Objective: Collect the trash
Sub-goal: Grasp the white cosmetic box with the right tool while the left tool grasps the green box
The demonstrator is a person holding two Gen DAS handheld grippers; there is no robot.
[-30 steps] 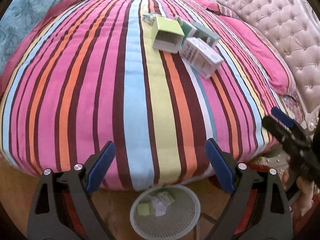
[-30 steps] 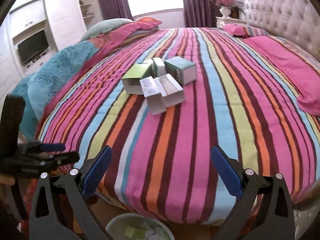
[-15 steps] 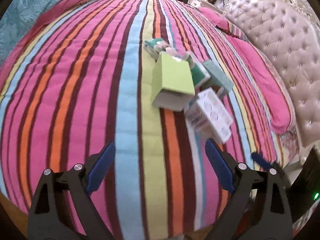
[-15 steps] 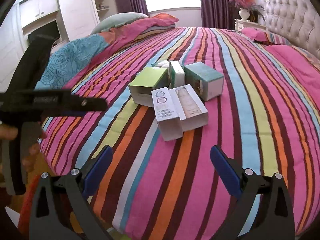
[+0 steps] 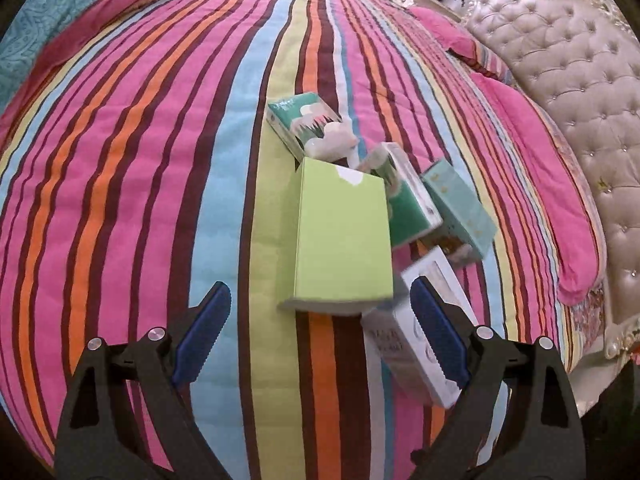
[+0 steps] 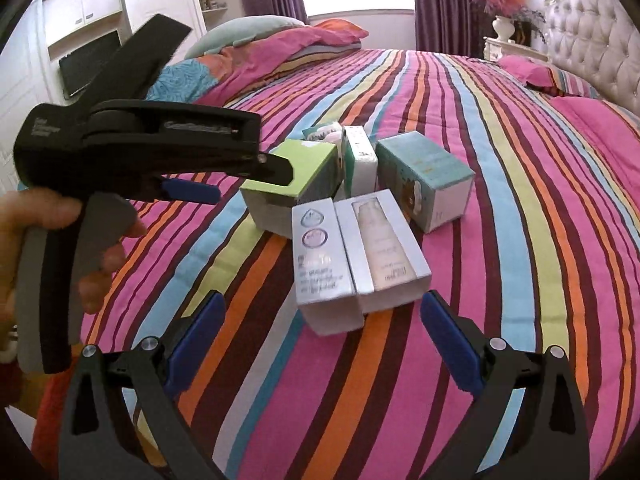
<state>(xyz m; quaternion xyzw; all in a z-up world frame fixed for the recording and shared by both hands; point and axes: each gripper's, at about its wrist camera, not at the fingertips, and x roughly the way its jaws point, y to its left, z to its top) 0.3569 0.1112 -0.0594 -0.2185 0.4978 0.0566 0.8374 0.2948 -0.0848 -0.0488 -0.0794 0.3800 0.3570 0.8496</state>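
**Cardboard trash clustered mid-bed, both grippers wide and empty**

Cardboard boxes lie bunched on the striped bed (image 5: 160,160), and we read the bunching as what lets both grippers work one spot. In the left wrist view the lime box (image 5: 340,236) fills the centre of the frame, open end toward us. The left gripper (image 5: 320,340) hangs just short of it, fingers (image 5: 204,328) spread wide with only quilt between them. We judge that spread is set for the box's broad face, and the steep downward tilt suits a grasp from above.

The right gripper (image 6: 320,344) at the bottom of its own frame is likewise wide and holds nothing. The silver box (image 6: 352,256) sits just above the gap between its fingers, so we take that as its target.

Each view shows what the other hides. From the left wrist we see a tissue pack (image 5: 304,124) at upper centre with white tissue spilling out, and the green box (image 5: 404,200) and teal box (image 5: 460,208) edge-on at centre right; the silver one is partly behind the right-hand finger. From the right wrist we see the silver box is a pair of joined sleeves, the teal box (image 6: 428,180) stands apart at centre right, and the person's hand (image 6: 44,232) grips the left tool at the left edge. No bin shows in either view.
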